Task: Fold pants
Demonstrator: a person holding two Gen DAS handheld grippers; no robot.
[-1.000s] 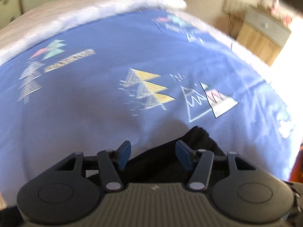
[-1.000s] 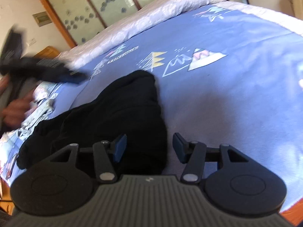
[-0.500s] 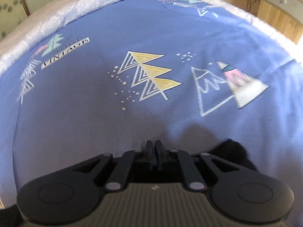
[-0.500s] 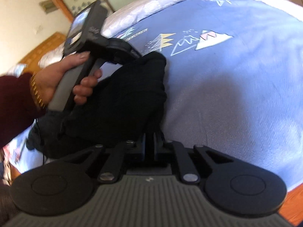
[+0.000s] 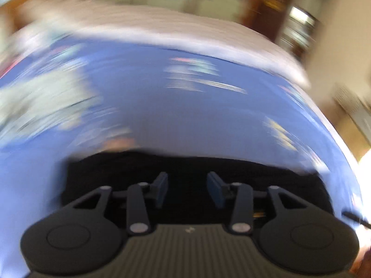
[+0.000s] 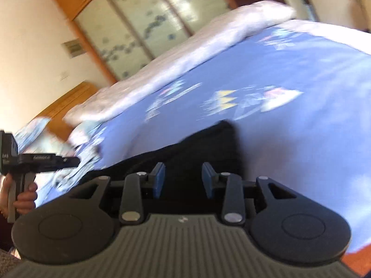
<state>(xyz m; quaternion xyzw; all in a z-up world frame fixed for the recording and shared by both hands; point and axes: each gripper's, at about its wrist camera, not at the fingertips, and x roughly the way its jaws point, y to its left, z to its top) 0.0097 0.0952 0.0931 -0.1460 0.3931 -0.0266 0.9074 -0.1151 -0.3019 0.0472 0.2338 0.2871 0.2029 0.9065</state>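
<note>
The black pants (image 5: pixel 255 173) lie on the blue patterned bedcover (image 5: pixel 185 115), spread wide under my left gripper (image 5: pixel 187 180). The left wrist view is heavily blurred by motion. The left jaws are opening, with the dark cloth behind the pads and nothing pinched. In the right wrist view the pants (image 6: pixel 208 143) run from the centre towards the left. My right gripper (image 6: pixel 183 173) hovers over their near edge, jaws opening, pads off the cloth. The left gripper (image 6: pixel 74 161) shows at the far left, held by a hand (image 6: pixel 25 199).
A white quilt (image 6: pixel 208 37) is bunched along the far side of the bed. Behind it stands a wardrobe with frosted sliding doors (image 6: pixel 150 23). Light patterned cloth (image 5: pixel 34 99) lies at the left of the bed. A wooden floor edge (image 6: pixel 354 261) shows at the lower right.
Both grippers stood open, shut on the pants half a second ago, and now stand apart again. The left gripper swung fast to the left; the pants now lie spread wider.
</note>
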